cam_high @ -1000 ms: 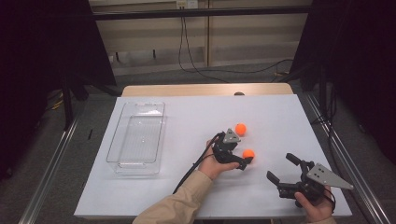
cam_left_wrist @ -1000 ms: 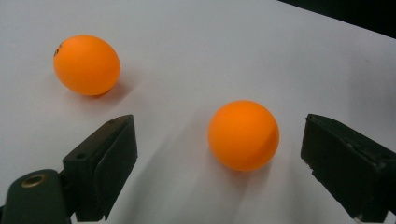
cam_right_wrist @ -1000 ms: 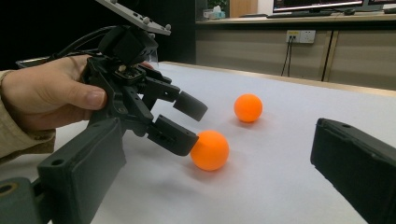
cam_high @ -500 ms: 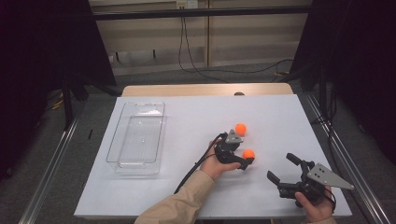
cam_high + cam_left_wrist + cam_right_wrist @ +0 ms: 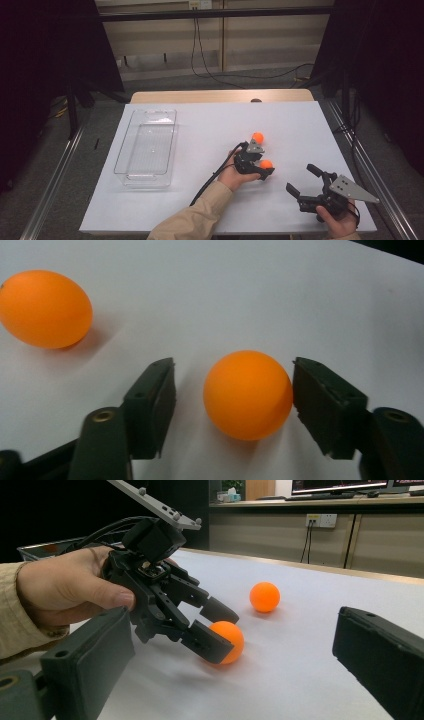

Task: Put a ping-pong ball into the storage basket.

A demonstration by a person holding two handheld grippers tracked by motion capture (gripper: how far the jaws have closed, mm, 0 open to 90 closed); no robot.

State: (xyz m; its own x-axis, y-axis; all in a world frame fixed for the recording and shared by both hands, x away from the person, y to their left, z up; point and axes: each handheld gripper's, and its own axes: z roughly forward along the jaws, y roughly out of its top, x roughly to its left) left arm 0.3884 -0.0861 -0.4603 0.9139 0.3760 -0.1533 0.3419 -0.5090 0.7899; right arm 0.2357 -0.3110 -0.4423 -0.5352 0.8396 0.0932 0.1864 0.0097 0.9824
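Observation:
Two orange balls lie on the white table (image 5: 165, 210). The near ball (image 5: 266, 163) (image 5: 247, 395) (image 5: 233, 634) sits between the jaws of my left gripper (image 5: 264, 169) (image 5: 235, 364) (image 5: 220, 632), which a hand holds low over the table. Those jaws have just been closing: the right pad is at the ball's edge, while the left pad still stands a small gap off. The far ball (image 5: 258, 137) (image 5: 45, 309) (image 5: 264, 597) rests free just beyond. My right gripper (image 5: 301, 179) (image 5: 235, 617) stands open and empty at the front right, facing the left one.
A clear plastic tray (image 5: 123, 150), with nothing in it, lies on the left half of the table. Cables trail from both grippers. The table's front edge runs close under my right hand (image 5: 340, 225).
The left gripper's jaws have drawn in around the near ball. The hand has barely shifted, and neither ball nor the right gripper has moved.

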